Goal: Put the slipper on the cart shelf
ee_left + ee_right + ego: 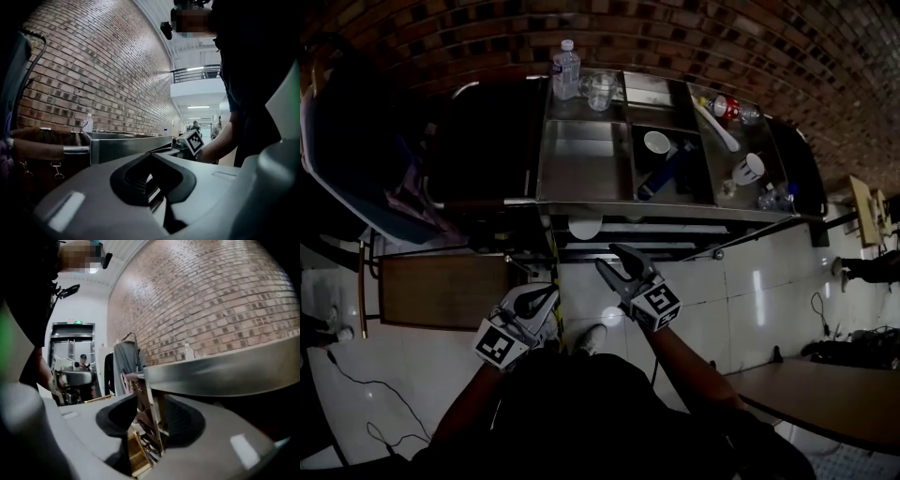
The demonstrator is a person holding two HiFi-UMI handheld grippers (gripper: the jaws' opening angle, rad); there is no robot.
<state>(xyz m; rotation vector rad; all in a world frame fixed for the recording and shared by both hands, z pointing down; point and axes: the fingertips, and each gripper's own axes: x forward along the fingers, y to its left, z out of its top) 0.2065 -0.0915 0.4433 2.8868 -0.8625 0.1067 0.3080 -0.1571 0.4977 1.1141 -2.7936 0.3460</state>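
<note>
Closest up, both grippers are hanging out in front of me over the white floor. The left gripper is sitting with its jaws together, tips touching, nothing in them. The right gripper is standing partly open and empty; I'm only seeing the cart frame through the gap, well past the pads.

Only the head view is looking down into the cart's steel top: a bottle and a glass at the back, more cups and bowls to the right. It's also the only view showing the slipper, or what I'm taking for it: a pale rounded thing poking out on the shelf just under the top, small and dim from up here. Both gripper views are just catching the cart's steel edge side-on against the brick wall. The left one is showing my right arm and a bright hall behind it, and the right one is showing a grey coat hanging by a doorway.

Room-wise, open floor is lying between me and the cart's front edge. A wooden bench is crowding in on the left, a table corner is cutting in at lower right, and a white shoe is sitting on the floor between the grippers.
</note>
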